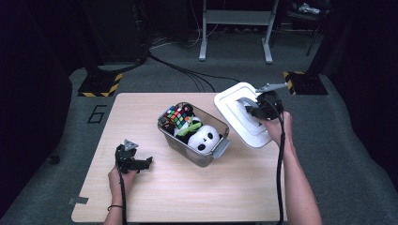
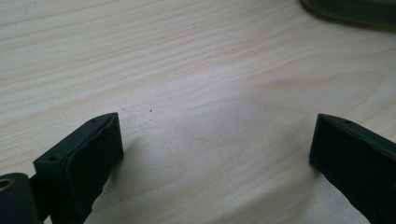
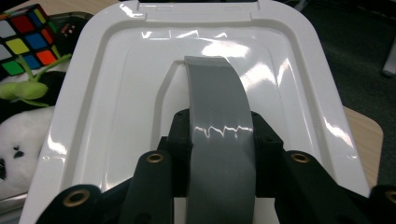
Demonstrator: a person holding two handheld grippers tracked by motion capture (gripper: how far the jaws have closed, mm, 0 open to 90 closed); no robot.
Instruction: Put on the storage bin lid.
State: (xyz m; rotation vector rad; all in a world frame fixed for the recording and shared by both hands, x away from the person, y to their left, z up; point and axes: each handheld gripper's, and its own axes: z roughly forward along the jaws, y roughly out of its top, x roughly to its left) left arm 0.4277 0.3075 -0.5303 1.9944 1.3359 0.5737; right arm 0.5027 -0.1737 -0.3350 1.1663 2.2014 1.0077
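Observation:
A clear plastic bin stands mid-table, holding a colour cube and a panda plush. Its white lid hangs tilted above the table's right side, lifted by its grey handle. My right gripper is shut on that handle, one black jaw on each side of it, as the right gripper view shows. My left gripper rests open on the wood at the front left, with bare table between its jaws.
The wooden table has free room in front of the bin. Grey carpet surrounds it. Beyond the far edge stand black stands with yellow-black bases and a metal frame with cables on the floor.

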